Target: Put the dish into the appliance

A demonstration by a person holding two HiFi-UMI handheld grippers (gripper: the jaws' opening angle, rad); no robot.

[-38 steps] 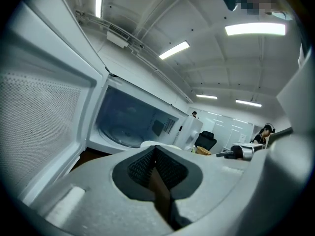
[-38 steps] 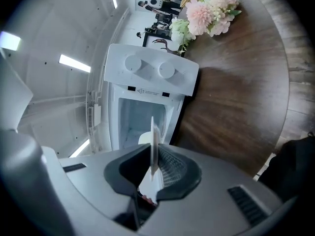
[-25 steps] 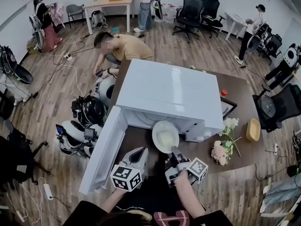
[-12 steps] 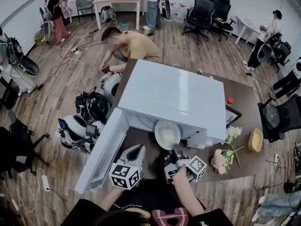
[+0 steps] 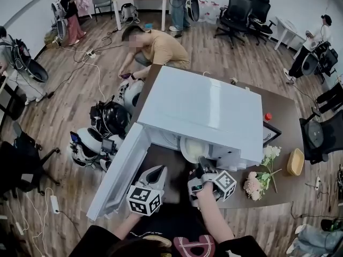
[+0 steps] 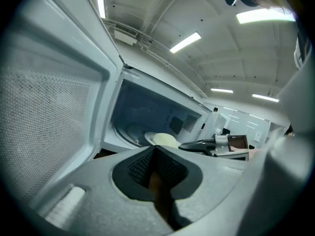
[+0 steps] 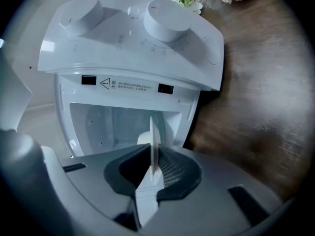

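Observation:
A white microwave point(image 5: 198, 108) stands on the dark wooden table point(image 5: 278, 103) with its door point(image 5: 118, 170) swung open to the left. My right gripper point(image 5: 202, 163) is shut on the near rim of a white dish point(image 5: 193, 148), which is partly inside the oven's mouth. In the right gripper view the dish point(image 7: 153, 134) shows edge-on between the pads, in front of the open cavity point(image 7: 108, 122). My left gripper point(image 5: 159, 171) hangs shut and empty beside the door. From there I see the dish point(image 6: 162, 139) and the right gripper point(image 6: 204, 145) at the opening.
Pink and white flowers point(image 5: 259, 180), a yellow basket point(image 5: 295, 162), a black frame point(image 5: 271, 131) and a small red object point(image 5: 268, 116) lie on the table's right side. A person point(image 5: 155, 46) crouches behind the microwave. Round devices point(image 5: 99, 135) sit on the floor at left.
My right gripper has carried the dish forward, from in front of the microwave into its opening. The left gripper has stayed about where it was.

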